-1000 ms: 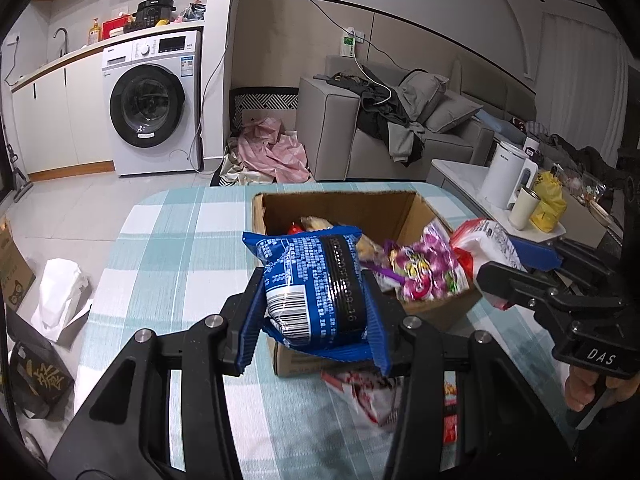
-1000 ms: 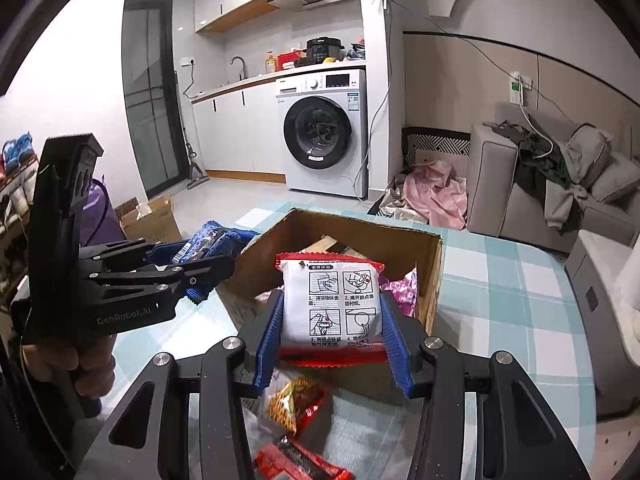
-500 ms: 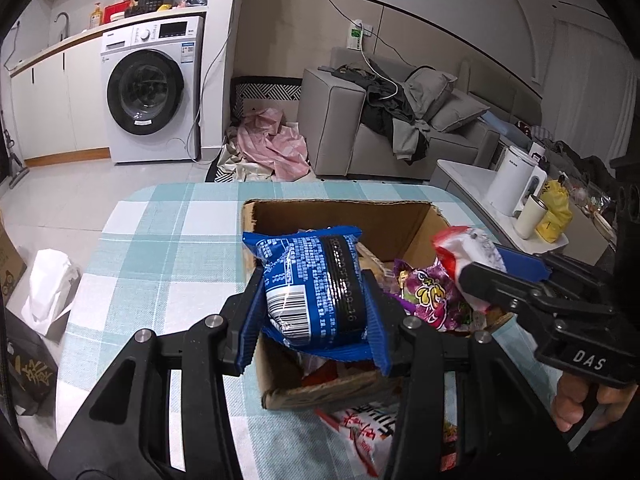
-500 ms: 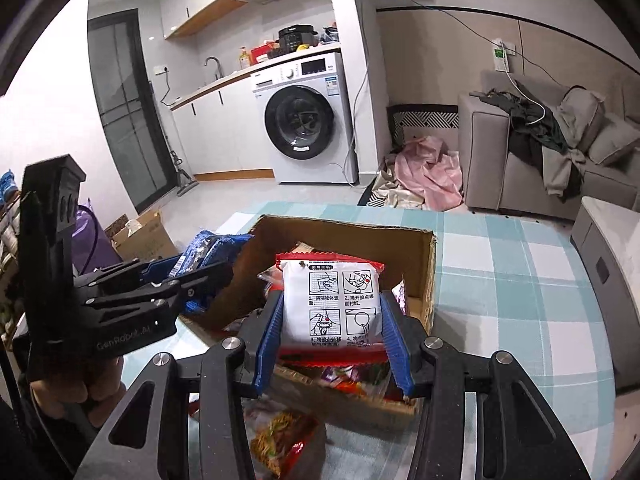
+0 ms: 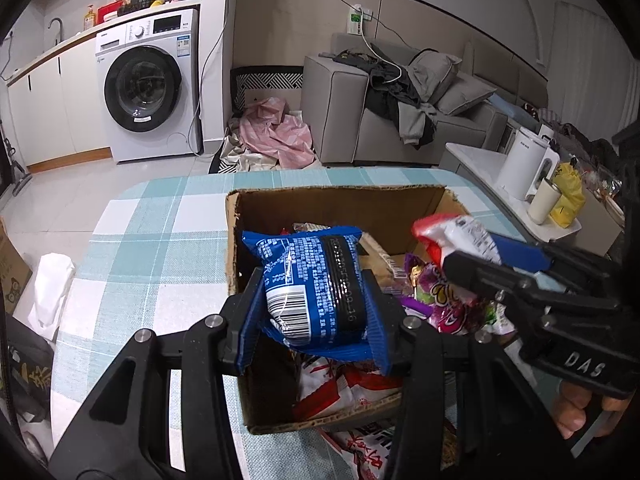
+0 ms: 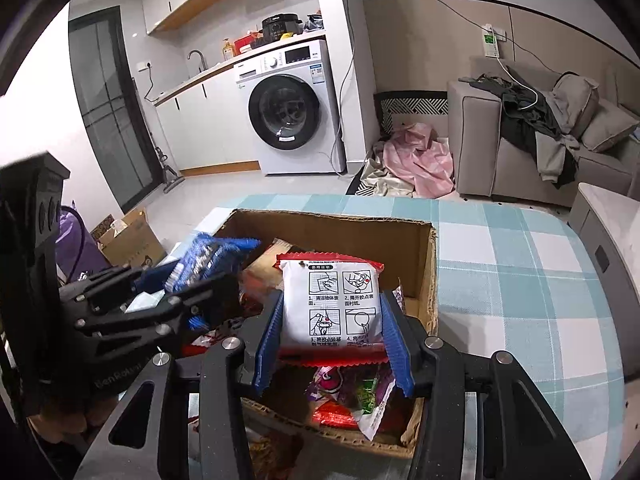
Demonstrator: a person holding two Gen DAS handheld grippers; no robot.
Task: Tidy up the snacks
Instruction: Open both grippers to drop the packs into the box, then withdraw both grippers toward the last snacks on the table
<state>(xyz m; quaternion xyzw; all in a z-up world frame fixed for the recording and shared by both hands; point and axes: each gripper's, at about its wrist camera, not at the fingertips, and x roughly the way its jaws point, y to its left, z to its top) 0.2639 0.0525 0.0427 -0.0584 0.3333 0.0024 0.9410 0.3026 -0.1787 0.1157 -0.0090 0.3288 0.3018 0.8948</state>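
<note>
An open cardboard box sits on the checked tablecloth and holds several snack packets. My left gripper is shut on a blue snack packet and holds it above the box's left half; the packet also shows in the right wrist view. My right gripper is shut on a white and red packet above the box's right half; it also shows in the left wrist view. A purple packet lies inside the box.
More snack packets lie on the table in front of the box. The tablecloth extends to the right. A side table with a white kettle stands at the right; a washing machine and a sofa stand beyond.
Both grippers have moved forward with their packets, from in front of the box to above its inside. Both stay shut.
</note>
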